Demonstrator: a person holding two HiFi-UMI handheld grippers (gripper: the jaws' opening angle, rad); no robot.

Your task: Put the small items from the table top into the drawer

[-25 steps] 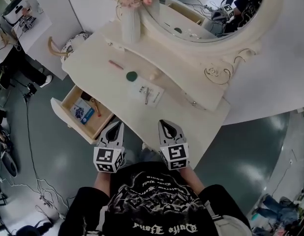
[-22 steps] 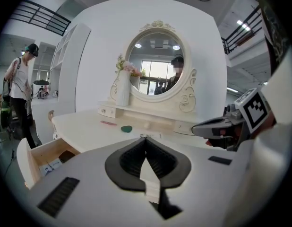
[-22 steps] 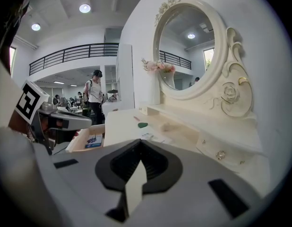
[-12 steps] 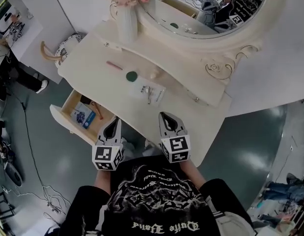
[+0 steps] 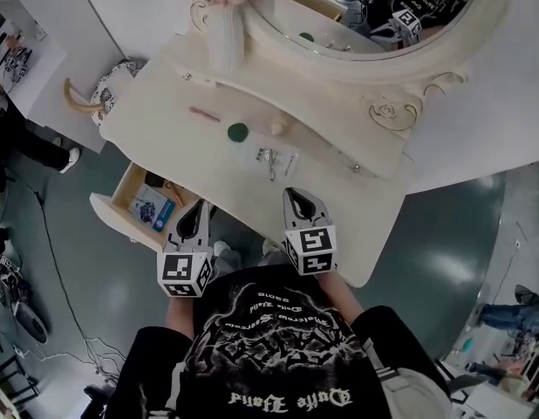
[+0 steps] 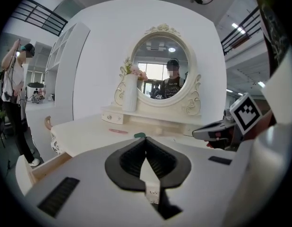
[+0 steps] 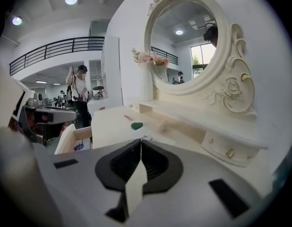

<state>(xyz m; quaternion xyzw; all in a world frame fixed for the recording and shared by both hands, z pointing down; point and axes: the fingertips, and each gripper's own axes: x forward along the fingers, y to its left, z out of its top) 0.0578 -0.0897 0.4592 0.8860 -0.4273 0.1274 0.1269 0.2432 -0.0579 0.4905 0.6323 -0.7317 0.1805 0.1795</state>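
The table (image 5: 165,116) ahead of both tools was far from cleared, though the open drawer (image 5: 123,223), just left of the left tool (image 5: 202,206), already held a blue packet (image 5: 153,209) and a few other bits, so a start seemed made. Just beyond the right tool (image 5: 292,195) lay a white card with a metal piece (image 5: 271,158), and farther off a green disc (image 5: 238,132), a small pale lump (image 5: 279,127) and a pink stick (image 5: 204,113), none yet in the drawer. Both tools were closed tight with nothing between their jaws, so no pick-up looked under way.
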